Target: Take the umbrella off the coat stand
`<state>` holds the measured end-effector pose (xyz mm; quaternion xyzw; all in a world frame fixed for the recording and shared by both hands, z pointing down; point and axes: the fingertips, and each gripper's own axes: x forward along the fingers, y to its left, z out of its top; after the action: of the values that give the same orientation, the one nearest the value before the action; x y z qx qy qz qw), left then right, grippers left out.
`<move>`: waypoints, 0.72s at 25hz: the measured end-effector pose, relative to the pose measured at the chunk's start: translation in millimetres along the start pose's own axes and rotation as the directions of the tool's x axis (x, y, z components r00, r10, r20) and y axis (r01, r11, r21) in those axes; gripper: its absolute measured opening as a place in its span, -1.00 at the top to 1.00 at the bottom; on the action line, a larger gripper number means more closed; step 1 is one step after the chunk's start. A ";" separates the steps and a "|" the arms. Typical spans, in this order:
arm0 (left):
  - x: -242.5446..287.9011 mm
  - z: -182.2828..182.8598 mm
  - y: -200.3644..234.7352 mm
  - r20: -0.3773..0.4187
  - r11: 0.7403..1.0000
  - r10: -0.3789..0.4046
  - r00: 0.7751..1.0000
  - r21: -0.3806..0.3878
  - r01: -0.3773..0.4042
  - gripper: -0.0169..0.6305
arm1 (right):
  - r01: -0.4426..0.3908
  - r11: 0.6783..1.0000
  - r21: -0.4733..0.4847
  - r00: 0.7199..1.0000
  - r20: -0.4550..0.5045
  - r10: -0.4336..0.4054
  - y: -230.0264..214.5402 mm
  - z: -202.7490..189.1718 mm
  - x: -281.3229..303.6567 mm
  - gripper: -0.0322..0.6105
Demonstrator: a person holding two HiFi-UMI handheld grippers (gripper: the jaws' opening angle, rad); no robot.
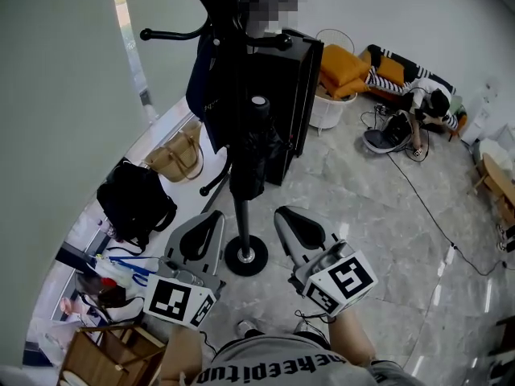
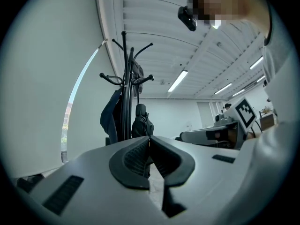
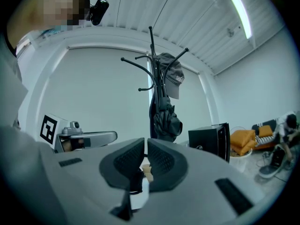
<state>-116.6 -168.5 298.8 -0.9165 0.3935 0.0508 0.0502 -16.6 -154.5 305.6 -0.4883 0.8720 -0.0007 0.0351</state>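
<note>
A black coat stand [image 1: 239,207] rises from a round base right in front of me. On it hangs a folded black umbrella [image 1: 254,147], beside the pole; it also shows in the left gripper view [image 2: 141,122] and the right gripper view [image 3: 165,118]. My left gripper [image 1: 211,217] is left of the base, below the umbrella, jaws shut and empty [image 2: 150,143]. On the right of the base is my right gripper [image 1: 286,214], likewise shut with nothing held [image 3: 146,146]. Both are short of the stand and touch nothing.
A dark jacket [image 1: 206,79] and a grey cap [image 3: 174,76] hang on the stand too. Behind it stands a black case [image 1: 286,95]. A tan bag [image 1: 179,159] and black backpack [image 1: 133,201] lie left; a white basket [image 1: 331,109], cables and a seated person [image 1: 426,103] are right.
</note>
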 end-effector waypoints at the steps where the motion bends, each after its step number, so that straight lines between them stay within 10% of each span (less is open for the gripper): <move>1: -0.8 -0.2 0.9 0.001 1.000 -0.005 1.000 -0.001 0.005 0.90 | 0.005 1.000 -0.001 1.000 -0.001 -0.005 1.2 -0.2 0.4 0.85; 18: -12.3 -3.9 3.6 0.009 0.999 -0.040 0.999 -0.023 0.040 0.90 | 0.047 0.999 -0.005 0.999 -0.016 -0.047 11.2 -2.6 -4.1 0.85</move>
<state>-127.4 -162.7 304.2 -0.9246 0.3742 0.0584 0.0421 -24.1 -145.2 308.1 -0.5089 0.8604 -0.0034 0.0267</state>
